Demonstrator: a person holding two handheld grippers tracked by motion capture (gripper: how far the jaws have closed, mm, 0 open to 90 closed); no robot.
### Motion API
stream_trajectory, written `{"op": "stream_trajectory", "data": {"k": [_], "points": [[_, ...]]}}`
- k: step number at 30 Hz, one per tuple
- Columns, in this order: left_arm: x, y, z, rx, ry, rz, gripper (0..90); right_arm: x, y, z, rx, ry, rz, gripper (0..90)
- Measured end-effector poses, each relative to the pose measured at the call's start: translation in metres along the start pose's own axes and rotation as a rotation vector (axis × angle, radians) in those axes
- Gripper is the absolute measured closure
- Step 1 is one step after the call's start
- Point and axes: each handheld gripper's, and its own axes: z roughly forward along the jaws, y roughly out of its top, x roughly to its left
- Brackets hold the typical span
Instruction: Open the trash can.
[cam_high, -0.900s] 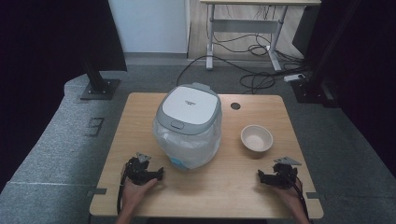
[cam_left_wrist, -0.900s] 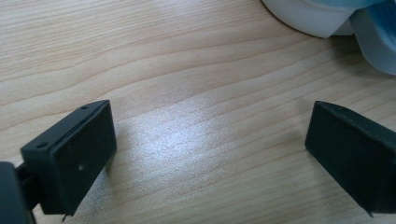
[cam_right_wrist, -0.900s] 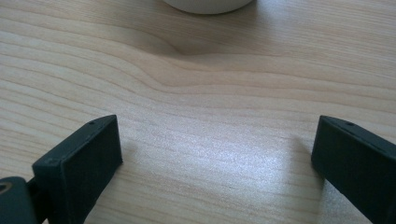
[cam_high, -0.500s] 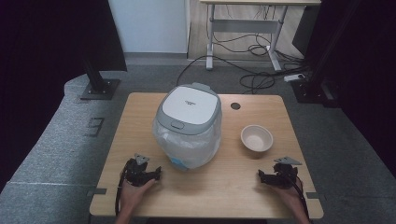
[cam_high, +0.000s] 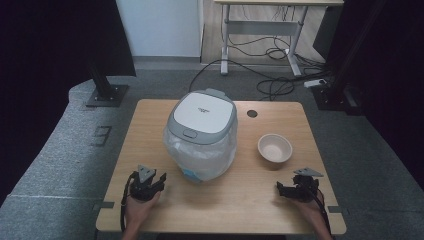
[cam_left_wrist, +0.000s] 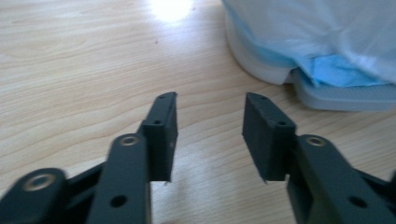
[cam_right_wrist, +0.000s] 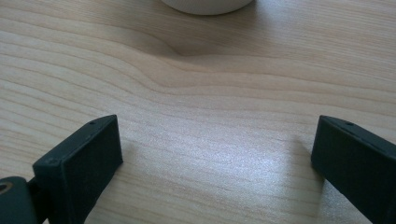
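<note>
While both hands rest near the tabletop's front edge, the left gripper (cam_high: 159, 179) sits by the front left corner, its jaws spread to a moderate gap with nothing between them; the left gripper view has its fingers (cam_left_wrist: 161, 130) hovering low over bare wood. Over by the front right corner, the right gripper (cam_high: 281, 188) lies with its jaws stretched wide and nothing between them, and the right gripper view shows its pads (cam_right_wrist: 81, 158) far apart above the wood grain. The rice cooker (cam_high: 202, 130) stands in the middle of the tabletop (cam_high: 235, 200), lid down, its body wrapped in clear plastic with a patch of blue near the base. In the left gripper view that plastic-covered base (cam_left_wrist: 322, 51) is just ahead and to the right of the jaws, not touching them. A small pale bowl (cam_high: 274, 148) stands upright to the right of the cooker, apart from it, nearer the right edge. Its underside (cam_right_wrist: 205, 5) peeks in at the top of the right gripper view. A dark round hole (cam_high: 252, 113) marks the tabletop near the back edge.
</note>
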Motion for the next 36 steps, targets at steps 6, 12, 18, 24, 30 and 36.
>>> {"op": "stream_trajectory", "data": {"k": [6,12,18,24,30,36], "points": [[-0.007,0.004,-0.002,-0.019,-0.064,0.012,78.8,0.0,0.0,0.0,0.0,0.0,0.0,1.0],[-0.014,0.007,0.001,-0.015,-0.135,0.016,86.3,0.0,0.0,0.0,0.0,0.0,0.0,1.0],[-0.021,0.011,0.005,-0.025,-0.197,0.018,90.0,0.0,0.0,0.0,0.0,0.0,0.0,1.0],[-0.025,0.017,0.012,-0.033,-0.229,0.019,90.0,0.0,0.0,0.0,-0.001,-0.004,0.003,1.2],[-0.026,0.02,0.017,-0.028,-0.254,0.011,90.0,0.0,0.0,0.0,-0.001,-0.005,0.005,1.2],[-0.031,0.024,0.031,0.004,-0.277,0.006,90.0,0.0,0.0,0.0,-0.001,-0.005,0.005,1.3]]}}
